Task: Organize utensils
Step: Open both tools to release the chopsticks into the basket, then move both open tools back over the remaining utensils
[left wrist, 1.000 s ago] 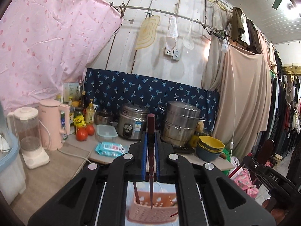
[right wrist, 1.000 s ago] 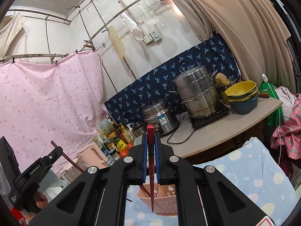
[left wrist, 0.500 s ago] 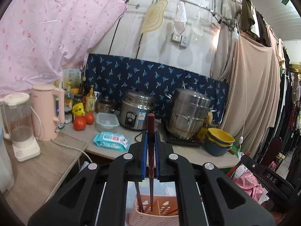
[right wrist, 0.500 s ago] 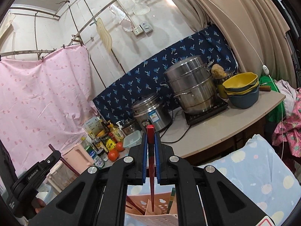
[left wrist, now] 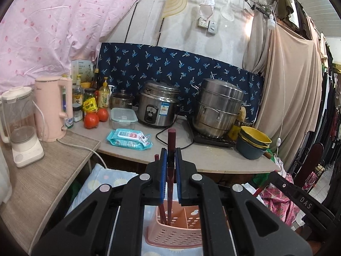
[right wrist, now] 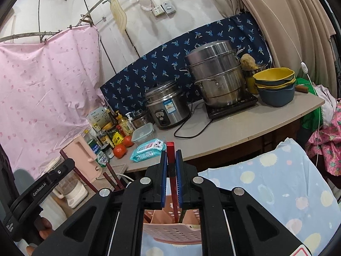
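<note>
Since both sticks are thin, stiff and smooth, they can pivot or slip.
Left claw (left wrist: 169, 166): nipped on dark chopstick (left wrist: 170, 149), tip inside pink basket (left wrist: 174, 232).
Right claw (right wrist: 171, 170): easing apart around red chopstick (right wrist: 171, 160), tip in basket.
Hold: mid-shaft.
Change: basket was lower in view; both tips now sunk in.

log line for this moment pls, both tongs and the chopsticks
left tongs: shut on dark chopstick, tip in pink basket | right tongs: opening, red chopstick between jaws, tip in basket | step: dropping chopsticks in
</note>
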A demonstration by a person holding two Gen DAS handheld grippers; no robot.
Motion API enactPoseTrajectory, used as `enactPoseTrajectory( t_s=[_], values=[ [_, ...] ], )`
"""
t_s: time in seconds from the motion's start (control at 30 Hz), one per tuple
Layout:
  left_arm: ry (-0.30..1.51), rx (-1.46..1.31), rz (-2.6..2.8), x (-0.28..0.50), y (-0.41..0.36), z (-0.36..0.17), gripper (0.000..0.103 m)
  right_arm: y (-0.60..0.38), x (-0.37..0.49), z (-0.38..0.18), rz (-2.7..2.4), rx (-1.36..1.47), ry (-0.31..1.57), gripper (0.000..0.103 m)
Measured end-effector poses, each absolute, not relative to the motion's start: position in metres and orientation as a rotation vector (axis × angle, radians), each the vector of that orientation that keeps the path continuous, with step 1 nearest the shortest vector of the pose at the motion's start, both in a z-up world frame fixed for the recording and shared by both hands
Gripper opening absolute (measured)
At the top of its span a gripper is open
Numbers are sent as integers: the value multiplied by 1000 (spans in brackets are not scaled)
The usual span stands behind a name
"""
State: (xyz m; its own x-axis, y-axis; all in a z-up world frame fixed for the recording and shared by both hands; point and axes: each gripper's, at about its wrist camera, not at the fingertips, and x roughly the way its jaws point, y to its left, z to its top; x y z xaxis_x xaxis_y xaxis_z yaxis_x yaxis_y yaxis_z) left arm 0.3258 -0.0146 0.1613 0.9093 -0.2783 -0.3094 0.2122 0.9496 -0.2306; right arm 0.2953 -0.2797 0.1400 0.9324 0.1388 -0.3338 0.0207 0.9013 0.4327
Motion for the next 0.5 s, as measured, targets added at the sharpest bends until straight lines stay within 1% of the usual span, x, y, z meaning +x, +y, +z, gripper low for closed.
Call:
enactPoseTrajectory(
  t_s=[0.07, 0.1, 0.13, 0.2, 0.3, 0.5],
  values=[
    [352, -195, -247, 325, -14, 160, 13, -282, 293, 139, 48, 451, 364, 15],
    [350, -198, -237, 324, -13, 159, 24, -283, 292, 139, 48, 453, 367, 16],
    [346, -201, -222, 323, -11, 159, 36, -283, 291, 139, 48, 454, 368, 16],
    [337, -207, -212, 319, -9, 159, 47, -284, 287, 139, 47, 457, 365, 22],
    [333, -201, -210, 312, -7, 159, 48, -283, 280, 139, 45, 450, 359, 26],
    [353, -187, -215, 297, -4, 153, 48, -275, 265, 135, 69, 426, 381, 26]
  ],
)
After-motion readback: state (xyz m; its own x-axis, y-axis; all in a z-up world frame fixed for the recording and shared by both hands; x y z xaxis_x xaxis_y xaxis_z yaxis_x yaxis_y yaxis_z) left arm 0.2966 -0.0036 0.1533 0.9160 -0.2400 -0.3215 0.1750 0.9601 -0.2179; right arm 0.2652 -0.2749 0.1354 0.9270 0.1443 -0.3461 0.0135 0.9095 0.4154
